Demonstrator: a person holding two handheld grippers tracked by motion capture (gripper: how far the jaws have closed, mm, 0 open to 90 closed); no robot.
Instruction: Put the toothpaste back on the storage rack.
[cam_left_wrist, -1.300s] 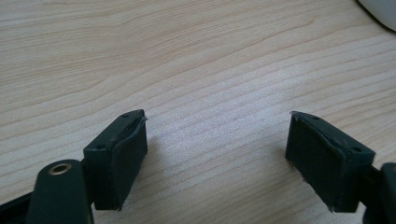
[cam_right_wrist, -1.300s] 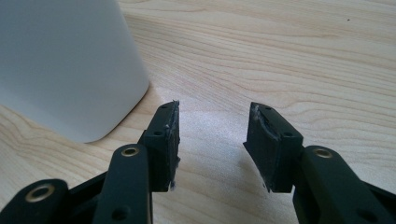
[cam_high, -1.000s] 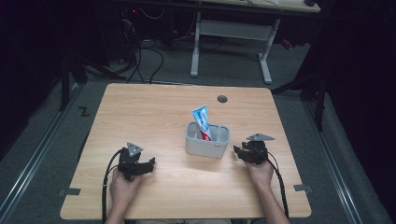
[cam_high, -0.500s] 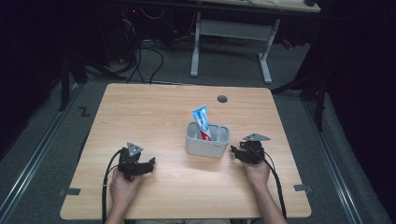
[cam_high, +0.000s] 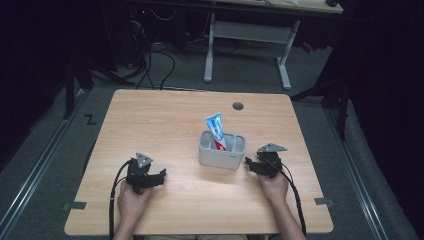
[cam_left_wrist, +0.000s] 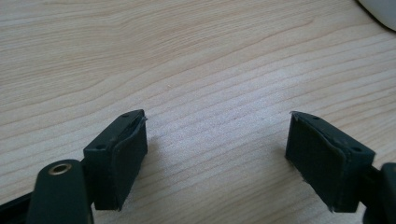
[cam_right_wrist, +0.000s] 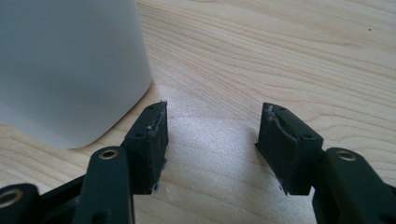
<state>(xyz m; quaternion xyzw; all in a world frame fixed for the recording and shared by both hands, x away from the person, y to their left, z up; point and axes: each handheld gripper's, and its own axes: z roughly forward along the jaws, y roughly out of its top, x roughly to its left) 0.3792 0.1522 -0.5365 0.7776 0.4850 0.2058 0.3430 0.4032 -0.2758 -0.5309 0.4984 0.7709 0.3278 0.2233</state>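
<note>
Left claw (cam_high: 161, 175): mine, spread, empty, on the near-left counter (cam_high: 165, 120).
Grey bin (cam_high: 222, 149): centre; rigid plastic, light.
Toothpaste tube (cam_high: 216, 131): upright inside, probably soft and slick; pinch its flat top.
Right claw (cam_high: 247, 164): spread, empty, just beside the bin.

a pale wood-grain surface (cam_high: 165, 120) carries a grey bin (cam_high: 222, 151) near its middle (a tube stands tilted inside). a small dark round hole (cam_high: 238, 106) sits toward the far edge.
</note>
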